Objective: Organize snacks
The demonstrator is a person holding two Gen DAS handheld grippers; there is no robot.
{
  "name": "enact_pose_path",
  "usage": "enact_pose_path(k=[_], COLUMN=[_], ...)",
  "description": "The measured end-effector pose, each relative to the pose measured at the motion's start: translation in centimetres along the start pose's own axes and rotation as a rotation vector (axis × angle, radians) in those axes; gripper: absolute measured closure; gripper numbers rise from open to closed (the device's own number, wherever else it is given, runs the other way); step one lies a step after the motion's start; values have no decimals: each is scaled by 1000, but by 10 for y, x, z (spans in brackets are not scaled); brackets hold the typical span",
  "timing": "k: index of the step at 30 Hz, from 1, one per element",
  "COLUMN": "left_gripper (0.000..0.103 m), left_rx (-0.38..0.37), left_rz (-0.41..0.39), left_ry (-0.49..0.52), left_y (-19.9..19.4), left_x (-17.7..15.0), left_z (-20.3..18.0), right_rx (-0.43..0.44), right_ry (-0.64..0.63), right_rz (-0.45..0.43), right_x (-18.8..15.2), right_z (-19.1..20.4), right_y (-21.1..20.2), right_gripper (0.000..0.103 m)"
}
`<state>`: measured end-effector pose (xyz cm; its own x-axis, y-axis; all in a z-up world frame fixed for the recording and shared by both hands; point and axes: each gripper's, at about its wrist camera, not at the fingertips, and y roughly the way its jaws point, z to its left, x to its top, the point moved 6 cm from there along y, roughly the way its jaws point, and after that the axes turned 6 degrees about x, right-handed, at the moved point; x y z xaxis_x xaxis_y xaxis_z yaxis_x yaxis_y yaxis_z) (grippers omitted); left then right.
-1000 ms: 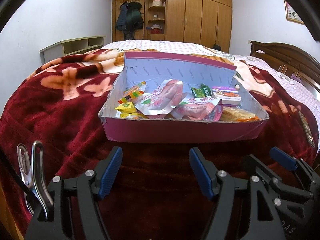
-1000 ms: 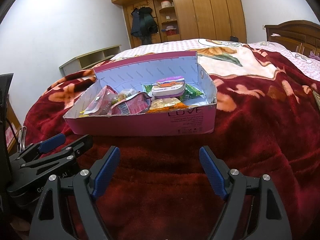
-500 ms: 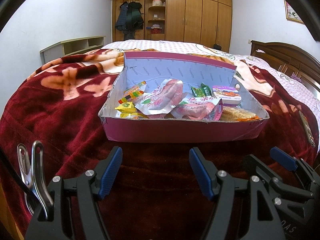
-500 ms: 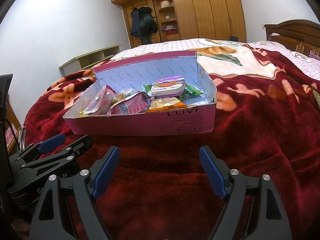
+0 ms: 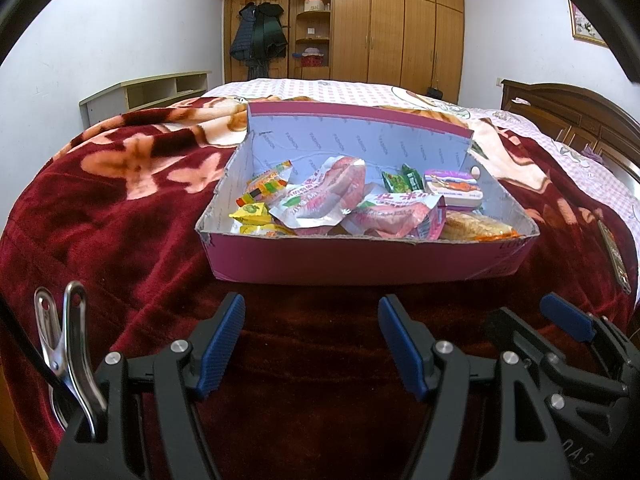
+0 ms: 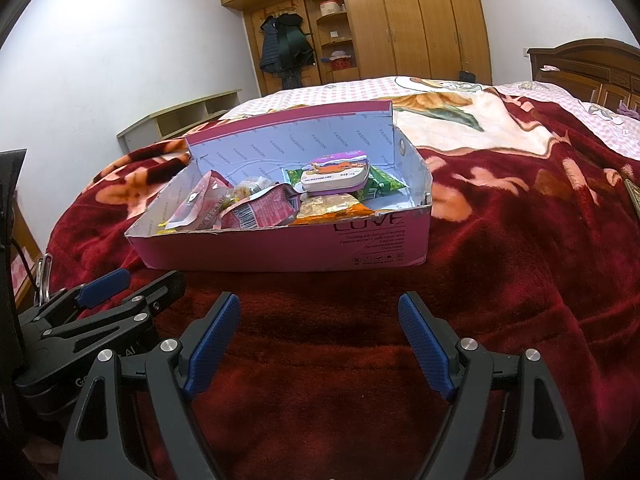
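Nearest, the left gripper [image 5: 312,340] and right gripper [image 6: 320,340] hang side by side over the blanket [image 5: 120,232], both w/ blue ribbed pads spread apart and nothing between them. A metal clip [image 5: 64,336] sits at the left edge of the left view, beside the black frame of that gripper. In front of both grippers, just past the pads, stands the box [image 5: 360,264], an open pink cardboard tray w/ pale printed inside, back flap upright, front rim a bit torn. Nothing lies between grippers and box, only bare blanket. Snacks are inside the box: yellow candy packs [image 5: 250,212] at left, crinkled pink pouches [image 5: 332,196] in the middle, green packs [image 5: 400,180] at back, a small flat tin [image 6: 334,174] w/ rounded corners on top of them at right, and an orange pack [image 6: 340,210] at the front right corner. The blanket is thick, plush, dark red w/ peach flower pattern, and covers a bed; behind the box is a pink checked sheet [image 6: 320,92]. At right, a dark carved headboard [image 6: 592,68]. Far end: low shelf [image 5: 152,90] by the white wall, wood wardrobe [image 5: 400,20], dark coats [image 5: 260,36] hanging.
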<state>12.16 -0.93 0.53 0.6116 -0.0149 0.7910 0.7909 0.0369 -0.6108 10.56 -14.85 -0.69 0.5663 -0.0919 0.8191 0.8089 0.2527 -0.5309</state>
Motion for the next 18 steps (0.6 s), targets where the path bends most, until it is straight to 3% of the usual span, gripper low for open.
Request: enact_pose_path(k=[18], left_gripper=[30], left_rx=[16], left_rz=[1], left_ry=[7], left_y=[1], left_x=[-2], left_z=[0], right_rx=[1], right_ry=[1], right_rz=[1], right_x=[0], right_z=[0], right_y=[0], right_gripper=[20])
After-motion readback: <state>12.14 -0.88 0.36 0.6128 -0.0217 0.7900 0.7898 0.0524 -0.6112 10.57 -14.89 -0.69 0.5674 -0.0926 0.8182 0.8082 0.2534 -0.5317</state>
